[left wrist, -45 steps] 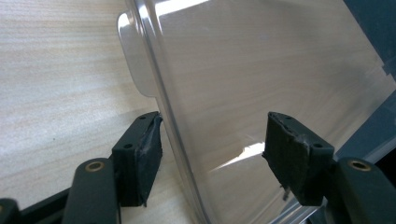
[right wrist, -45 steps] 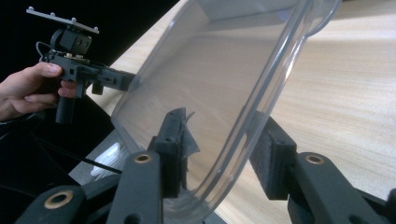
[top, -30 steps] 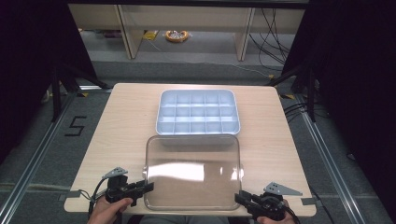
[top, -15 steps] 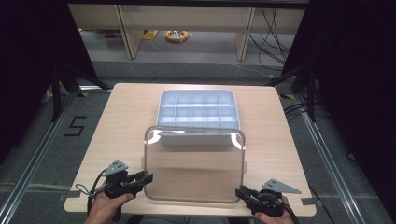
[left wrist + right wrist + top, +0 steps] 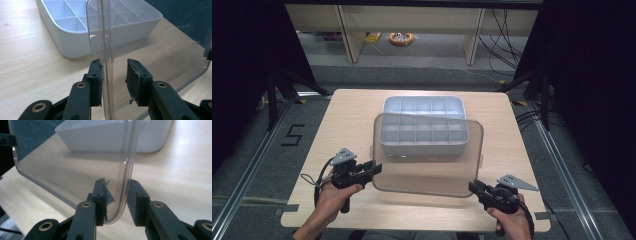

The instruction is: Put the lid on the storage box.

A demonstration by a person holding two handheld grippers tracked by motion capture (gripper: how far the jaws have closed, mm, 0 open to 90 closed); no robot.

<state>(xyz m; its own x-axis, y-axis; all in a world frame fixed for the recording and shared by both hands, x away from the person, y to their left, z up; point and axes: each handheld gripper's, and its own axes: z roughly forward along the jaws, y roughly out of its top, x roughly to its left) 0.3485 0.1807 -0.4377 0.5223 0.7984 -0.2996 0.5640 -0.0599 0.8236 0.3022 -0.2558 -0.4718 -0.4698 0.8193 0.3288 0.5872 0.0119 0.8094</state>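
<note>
Left gripper [image 5: 373, 169] at lower left of the high view, jaws slack around the clear lid [image 5: 427, 165], one pad touching its near corner. Lid's long axis left to right, tilted over the white tray [image 5: 422, 125] at frame centre. Right gripper [image 5: 474, 187] at lower right, likewise loose astride the opposite near corner.

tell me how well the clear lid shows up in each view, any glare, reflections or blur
High view: the clear lid is faint, sharp enough, tinting the table and the white tray behind it; no strong glare. Left gripper view: the lid's edge is crisp with thin bright highlights, and its pane carries a dark bluish reflection at upper right. Right gripper view: similar dark reflection at upper left; the tray behind is slightly soft.
</note>
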